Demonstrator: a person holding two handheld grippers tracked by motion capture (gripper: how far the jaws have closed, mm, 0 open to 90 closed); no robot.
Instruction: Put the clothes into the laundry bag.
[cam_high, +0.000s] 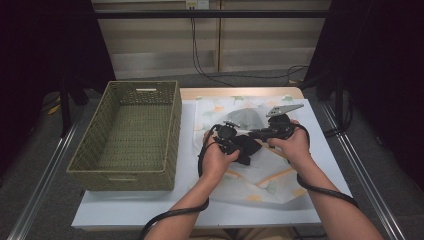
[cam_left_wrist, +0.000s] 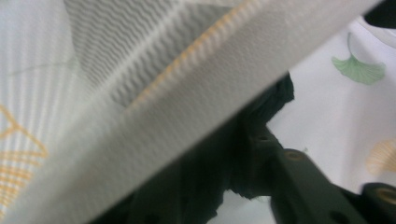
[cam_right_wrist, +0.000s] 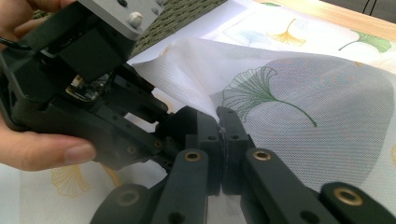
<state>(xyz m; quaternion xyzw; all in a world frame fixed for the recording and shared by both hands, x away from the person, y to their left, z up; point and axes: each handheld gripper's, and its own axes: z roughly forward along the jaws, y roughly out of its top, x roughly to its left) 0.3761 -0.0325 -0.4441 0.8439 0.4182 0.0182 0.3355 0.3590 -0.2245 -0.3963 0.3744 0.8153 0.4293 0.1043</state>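
High view: one basket, one cloth

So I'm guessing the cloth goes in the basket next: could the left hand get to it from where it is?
Probably yes. The basket stands open just beside the left hand, with only bare tabletop between. The right claw is shut on the cloth.

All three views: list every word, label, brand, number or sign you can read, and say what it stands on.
None: no readable text anywhere.
The white cloth bears only printed ginkgo leaves, no lettering.
The woven basket, the left gripper and the right gripper carry no legible label.
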